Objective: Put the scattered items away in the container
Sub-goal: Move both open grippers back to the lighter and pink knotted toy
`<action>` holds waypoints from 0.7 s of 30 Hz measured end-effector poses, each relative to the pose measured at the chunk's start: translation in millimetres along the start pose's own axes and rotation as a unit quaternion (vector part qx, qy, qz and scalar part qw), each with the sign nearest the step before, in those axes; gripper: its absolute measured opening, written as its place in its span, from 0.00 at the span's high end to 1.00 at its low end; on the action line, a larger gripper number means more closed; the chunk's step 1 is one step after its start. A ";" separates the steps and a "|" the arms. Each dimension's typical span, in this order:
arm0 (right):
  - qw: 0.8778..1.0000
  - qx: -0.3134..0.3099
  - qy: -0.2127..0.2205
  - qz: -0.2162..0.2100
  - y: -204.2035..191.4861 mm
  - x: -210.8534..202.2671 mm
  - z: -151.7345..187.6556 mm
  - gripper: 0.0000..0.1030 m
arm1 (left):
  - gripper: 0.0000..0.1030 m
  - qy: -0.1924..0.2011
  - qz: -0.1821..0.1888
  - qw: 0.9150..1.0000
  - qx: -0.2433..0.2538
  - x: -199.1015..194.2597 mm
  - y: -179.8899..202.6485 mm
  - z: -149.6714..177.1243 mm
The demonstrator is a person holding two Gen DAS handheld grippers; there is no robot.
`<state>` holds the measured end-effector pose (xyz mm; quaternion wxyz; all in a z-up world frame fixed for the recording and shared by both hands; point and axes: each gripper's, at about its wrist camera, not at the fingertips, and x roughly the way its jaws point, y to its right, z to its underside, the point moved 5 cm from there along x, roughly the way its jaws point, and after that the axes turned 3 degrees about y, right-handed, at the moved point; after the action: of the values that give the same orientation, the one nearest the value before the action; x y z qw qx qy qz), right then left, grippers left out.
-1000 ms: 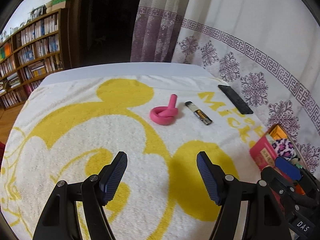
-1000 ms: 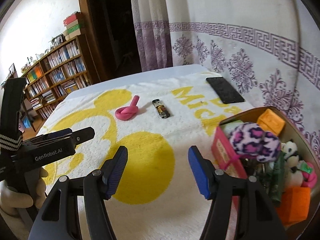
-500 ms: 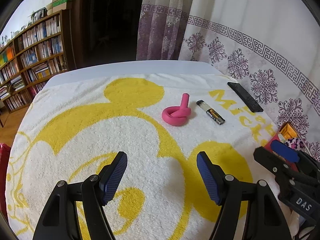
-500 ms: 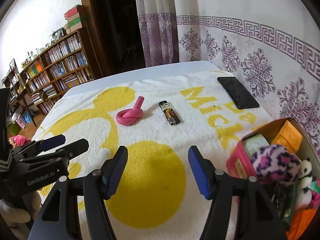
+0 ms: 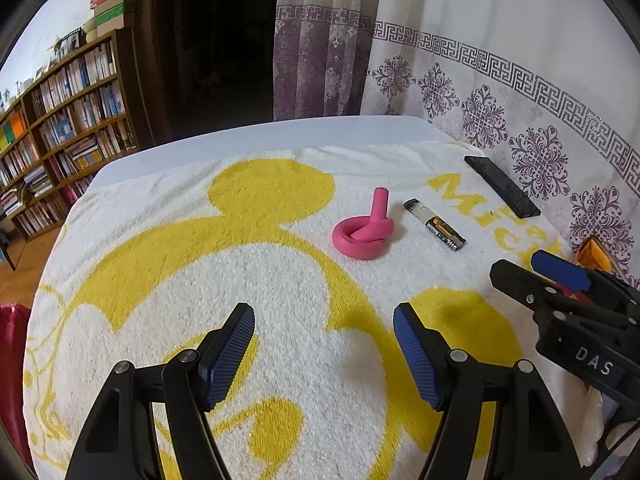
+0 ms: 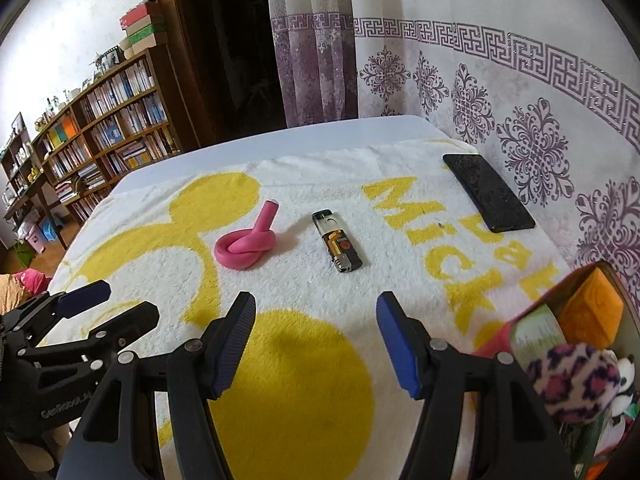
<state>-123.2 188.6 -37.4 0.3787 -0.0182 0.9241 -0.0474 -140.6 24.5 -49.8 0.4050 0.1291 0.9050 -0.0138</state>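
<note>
Readable: "DAS" on the right tool [image 6: 316, 340] seen from the left view, "GenRobot.AI" on the left tool [image 5: 324, 350], yellow "Mick" on the towel [image 6: 400, 280] covering the worktop [image 5: 280, 136]; both tools spread wide, empty, above the towel; pink knotted tube [image 6: 246, 246] and lighter [image 6: 337, 246] ahead, near each other, lighter's long axis running away from the cameras, metal head nearest; black phone [image 6: 488, 192] farther right; container [image 6: 618, 292] at right, full of toys

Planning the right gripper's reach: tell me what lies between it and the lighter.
Only bare towel lies between the right gripper and the lighter, as the right wrist view shows.
</note>
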 end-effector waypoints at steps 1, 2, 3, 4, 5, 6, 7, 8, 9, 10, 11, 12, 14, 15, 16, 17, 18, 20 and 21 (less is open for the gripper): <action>1.000 0.000 -0.003 0.001 0.7 3.2 -0.3 0.35 | 0.29 -0.002 -0.001 1.000 0.001 2.2 0.0 -0.5; 1.000 0.000 -0.005 0.001 1.4 5.7 -0.6 0.35 | 0.29 -0.004 -0.001 1.000 0.003 4.8 0.2 -1.3; 1.000 0.001 -0.007 0.002 2.3 8.3 -0.8 0.35 | 0.29 -0.005 -0.002 1.000 0.006 7.1 0.5 -2.0; 1.000 0.001 -0.010 0.002 2.9 10.7 -1.1 0.35 | 0.29 -0.007 -0.002 1.000 0.008 10.1 0.3 -3.2; 1.000 0.002 -0.012 0.002 4.1 13.3 -1.7 0.35 | 0.29 -0.010 0.000 1.000 0.010 14.2 0.1 -4.6; 1.000 0.003 -0.014 0.002 5.3 14.9 -2.1 0.35 | 0.29 -0.013 0.003 1.000 0.011 18.4 -0.6 -5.6; 1.000 0.005 -0.016 0.004 6.8 16.9 -2.9 0.35 | 0.29 -0.017 0.007 1.000 0.010 23.1 -1.7 -6.9; 1.000 0.006 -0.017 0.007 8.4 18.7 -3.6 0.35 | 0.29 -0.023 0.013 1.000 0.006 28.8 -3.2 -8.3; 1.000 0.007 -0.018 0.008 9.2 19.7 -4.3 0.35 | 0.29 -0.029 0.018 0.999 0.000 35.3 -5.4 -9.6; 1.000 0.008 -0.018 0.009 10.4 20.9 -4.5 0.35 | 0.29 -0.034 0.022 0.999 -0.006 40.3 -7.2 -11.0; 1.000 0.009 -0.020 0.011 11.7 22.4 -4.5 0.35 | 0.29 -0.038 0.026 0.999 -0.012 45.6 -8.8 -13.0; 1.000 0.010 -0.021 0.011 12.3 23.5 -4.5 0.35 | 0.29 -0.041 0.029 0.999 -0.017 50.4 -10.1 -15.5; 1.000 0.010 -0.024 0.014 14.2 26.9 -4.7 0.35 | 0.29 -0.043 0.033 0.998 -0.020 59.4 -10.2 -22.0; 1.000 0.011 -0.025 0.015 14.9 28.3 -5.3 0.35 | 0.29 -0.043 0.035 0.998 -0.019 63.1 -9.2 -24.5; 0.999 0.012 -0.026 0.015 15.8 29.6 -6.0 0.35 | 0.29 -0.043 0.036 0.998 -0.017 67.6 -8.1 -27.5; 0.999 0.013 -0.026 0.016 16.6 30.5 -6.9 0.35 | 0.29 -0.043 0.037 0.998 -0.015 72.3 -6.5 -30.4; 0.999 0.013 -0.026 0.016 17.2 31.3 -7.5 0.35 | 0.29 -0.044 0.038 0.998 -0.013 75.9 -4.9 -32.1; 0.999 0.015 -0.026 0.016 18.2 32.7 -8.1 0.35 | 0.29 -0.047 0.047 0.998 -0.006 82.4 0.1 -35.0; 0.999 0.016 -0.027 0.016 18.7 33.8 -8.2 0.35 | 0.29 -0.049 0.053 0.997 -0.001 85.4 3.6 -36.0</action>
<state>-153.0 205.4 -57.0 0.4041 0.0014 0.9130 -0.0559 -220.5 51.7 -88.3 0.4489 0.1753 0.8762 0.0020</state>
